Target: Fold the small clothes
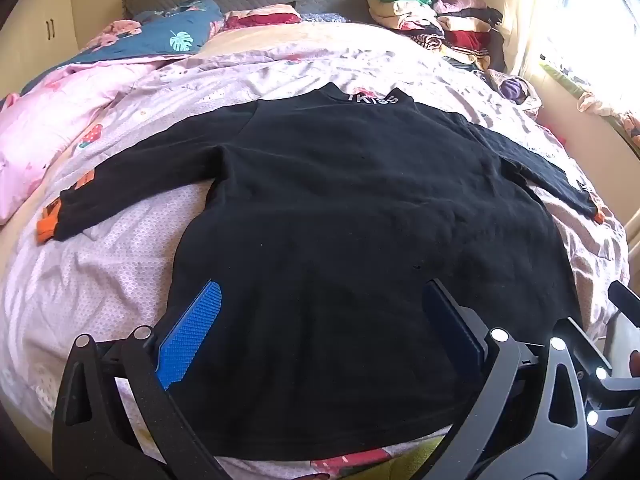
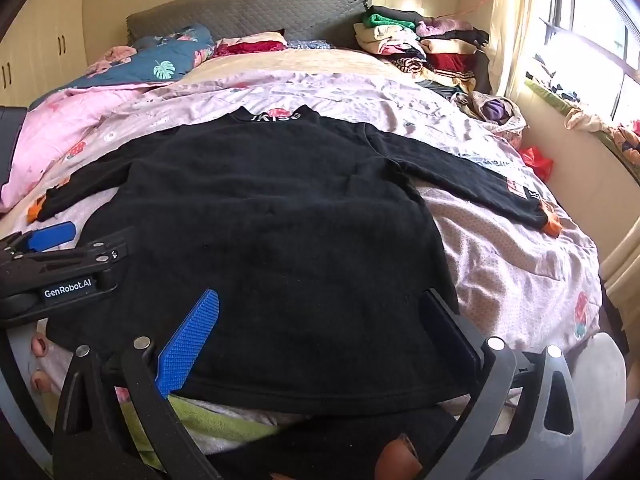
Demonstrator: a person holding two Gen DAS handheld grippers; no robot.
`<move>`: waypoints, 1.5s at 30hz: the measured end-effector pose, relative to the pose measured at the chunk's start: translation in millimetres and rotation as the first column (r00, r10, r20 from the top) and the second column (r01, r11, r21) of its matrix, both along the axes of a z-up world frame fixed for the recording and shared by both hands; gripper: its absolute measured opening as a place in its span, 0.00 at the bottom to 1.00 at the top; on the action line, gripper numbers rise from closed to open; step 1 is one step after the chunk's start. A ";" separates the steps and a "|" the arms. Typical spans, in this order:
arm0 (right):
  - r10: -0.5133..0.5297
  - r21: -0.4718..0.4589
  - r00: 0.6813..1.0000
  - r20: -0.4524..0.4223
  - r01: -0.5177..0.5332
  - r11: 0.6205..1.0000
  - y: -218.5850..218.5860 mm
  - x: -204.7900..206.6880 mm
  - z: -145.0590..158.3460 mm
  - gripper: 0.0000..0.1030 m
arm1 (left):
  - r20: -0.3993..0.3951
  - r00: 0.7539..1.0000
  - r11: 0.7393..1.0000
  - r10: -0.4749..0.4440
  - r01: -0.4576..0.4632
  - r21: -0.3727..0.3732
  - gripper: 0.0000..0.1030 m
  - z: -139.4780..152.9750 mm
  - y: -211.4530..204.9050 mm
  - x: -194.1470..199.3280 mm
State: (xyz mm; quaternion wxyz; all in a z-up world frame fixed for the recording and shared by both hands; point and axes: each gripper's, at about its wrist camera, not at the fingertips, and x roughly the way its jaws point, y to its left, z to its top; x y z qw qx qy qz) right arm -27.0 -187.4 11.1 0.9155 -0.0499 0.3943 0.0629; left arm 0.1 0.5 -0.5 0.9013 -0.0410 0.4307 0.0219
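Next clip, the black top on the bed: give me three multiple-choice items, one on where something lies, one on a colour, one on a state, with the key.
1. Where is the pile of folded clothes?
A. At the far right of the bed, near the window
B. On the floor
C. On top of the black top

2. What colour are the cuffs of the black top?
A. White
B. Orange
C. Green

3. How does the black top lie?
A. Folded in half
B. Rolled into a bundle
C. Spread flat, both sleeves out

Key: 1 A, the stack sits by the headboard beside the curtain. 2 B, orange shows at both sleeve ends. 3 C, body and sleeves lie open on the bedsheet, while the left gripper and right gripper are open above its hem.
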 end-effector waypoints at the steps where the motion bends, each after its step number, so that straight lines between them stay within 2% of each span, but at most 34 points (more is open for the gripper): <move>1: 0.005 0.009 1.000 0.001 -0.005 1.000 -0.2 0.3 0.1 0.96 | -0.003 1.000 1.000 -0.001 0.001 0.000 0.92 -0.3 0.3 0.2; 9: -0.016 0.021 1.000 0.002 0.016 1.000 -17.3 -0.7 1.8 0.96 | 0.008 1.000 1.000 -0.002 0.002 0.024 0.92 -0.2 -7.0 -2.8; 11: -0.028 0.013 1.000 0.005 0.028 1.000 -8.2 -1.9 2.2 0.96 | 0.008 1.000 1.000 -0.001 0.001 0.026 0.92 0.5 -8.9 -3.5; 45: -0.040 0.036 0.999 0.003 0.039 0.999 -13.2 -2.1 0.7 0.96 | 0.005 1.000 1.000 -0.011 0.011 0.010 0.92 -0.5 -2.3 -2.5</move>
